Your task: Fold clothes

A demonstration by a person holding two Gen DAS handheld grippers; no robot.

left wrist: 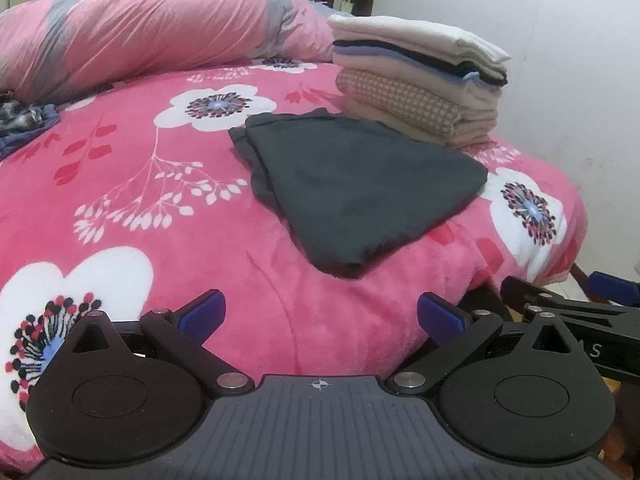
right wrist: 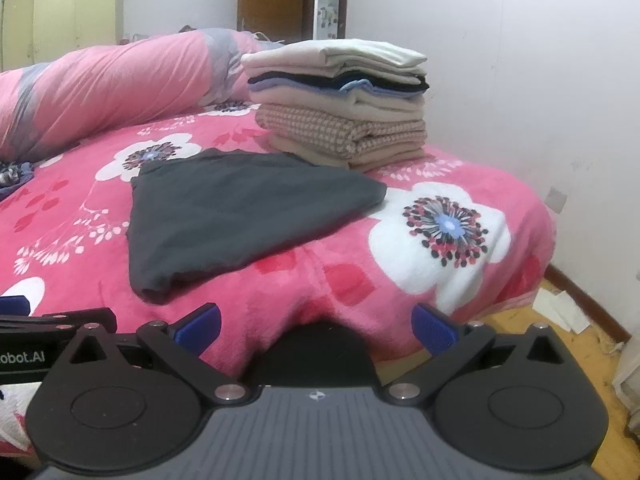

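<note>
Risk: lifting folded dark grey garment (left wrist: 360,188) by one edge lets layers slide apart, fold undone; nudging leaning stack of folded clothes (left wrist: 416,76) could topple it. Garment: flat, folded, uneven layered edge on left, lying ahead of both tongs on pink floral blanket (left wrist: 160,184), stack just beyond. Left gripper (left wrist: 320,316) spread, empty. Right gripper (right wrist: 316,328) spread, empty.

One dark grey folded garment (left wrist: 360,188), one stack of folded clothes (left wrist: 420,76), two hand-held grippers (left wrist: 320,316)
</note>
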